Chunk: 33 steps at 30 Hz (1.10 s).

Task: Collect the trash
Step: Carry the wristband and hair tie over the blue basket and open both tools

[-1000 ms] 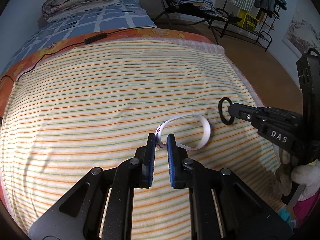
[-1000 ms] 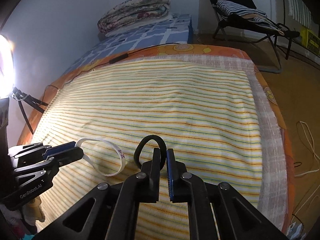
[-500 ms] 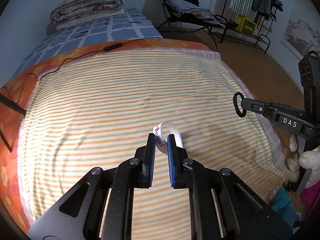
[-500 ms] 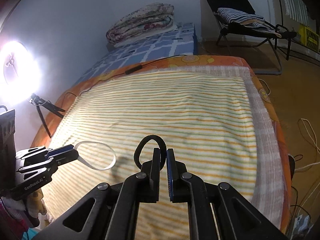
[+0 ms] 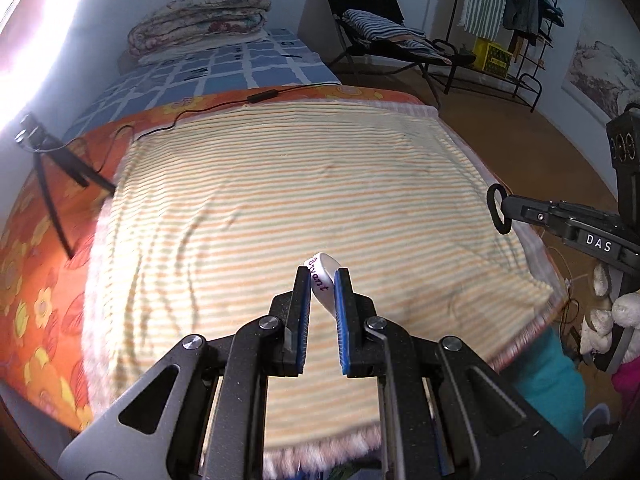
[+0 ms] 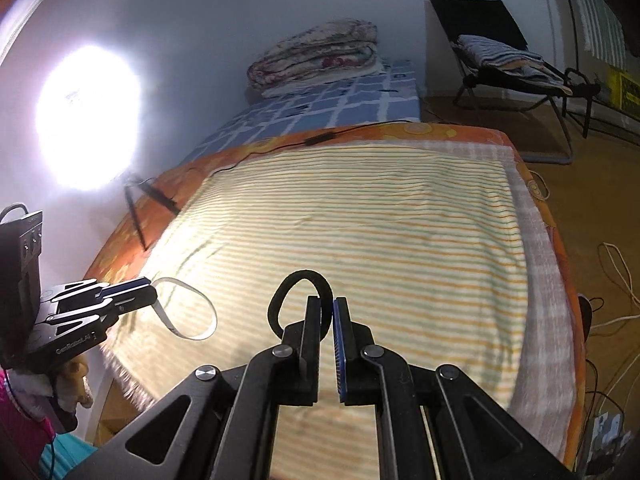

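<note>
Left wrist view: left gripper point(image 5: 323, 276) clamped on white wristband point(image 5: 320, 278), lettered, held clear above striped blanket point(image 5: 280, 200). Right wrist view: right gripper point(image 6: 327, 308) pinched on black loop band point(image 6: 298, 280), likewise off the bed. Handling note: both items thin and springy; keep both grips firm and carry level toward a bin, releasing one at a time. Not visible: any trash receptacle; the wristband's far loop, foreshortened in the left view; blanket edge blurred.
</note>
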Motion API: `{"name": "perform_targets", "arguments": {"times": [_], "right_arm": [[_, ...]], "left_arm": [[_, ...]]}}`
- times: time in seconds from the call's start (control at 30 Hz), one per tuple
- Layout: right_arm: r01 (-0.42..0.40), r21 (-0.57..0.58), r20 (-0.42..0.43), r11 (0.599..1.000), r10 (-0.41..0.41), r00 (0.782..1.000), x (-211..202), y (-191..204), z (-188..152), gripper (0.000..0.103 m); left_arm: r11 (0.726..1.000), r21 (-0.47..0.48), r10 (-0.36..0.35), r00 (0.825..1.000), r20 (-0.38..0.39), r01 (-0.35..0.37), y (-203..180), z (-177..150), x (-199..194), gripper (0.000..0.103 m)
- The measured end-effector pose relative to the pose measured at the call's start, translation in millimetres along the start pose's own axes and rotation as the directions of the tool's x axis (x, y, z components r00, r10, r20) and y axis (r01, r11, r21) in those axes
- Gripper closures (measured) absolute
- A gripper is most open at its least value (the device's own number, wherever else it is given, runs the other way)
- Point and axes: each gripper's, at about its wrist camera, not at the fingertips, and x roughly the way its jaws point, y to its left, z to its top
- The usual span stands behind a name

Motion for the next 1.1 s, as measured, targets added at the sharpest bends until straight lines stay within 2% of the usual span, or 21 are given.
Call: {"name": "perform_targets", "arguments": {"times": [0.23, 0.53, 0.87, 1.1], "right_arm": [[-0.031, -0.061, -0.005, 0.998, 0.030, 1.000, -26.5, 45.8, -31.9, 0.099], [-0.050, -0.104, -0.038, 0.993, 0.046, 0.998, -45.9, 89.1, -74.3, 0.099], [-0.051, -0.129, -0.088, 0.990, 0.039, 0.995, -50.7, 116.7, -127.1, 0.099], [-0.065, -0.101, -0.137, 0.993, 0.051, 0.989, -42.2, 123.7, -159.7, 0.099]], "left_arm": [[1.000, -0.009, -0.012, 1.000, 0.002, 0.012, 5.6, -39.9, -43.0, 0.093], [1.000, -0.003, -0.017, 1.000, 0.010, 0.017, 0.7, -85.0, -79.3, 0.093], [0.999, -0.016, -0.047, 0.998, -0.033, 0.047, -3.8, -133.5, -88.4, 0.093], [0.998, -0.035, -0.058, 0.995, -0.078, 0.055, -4.9, -162.4, -81.1, 0.093]]}}
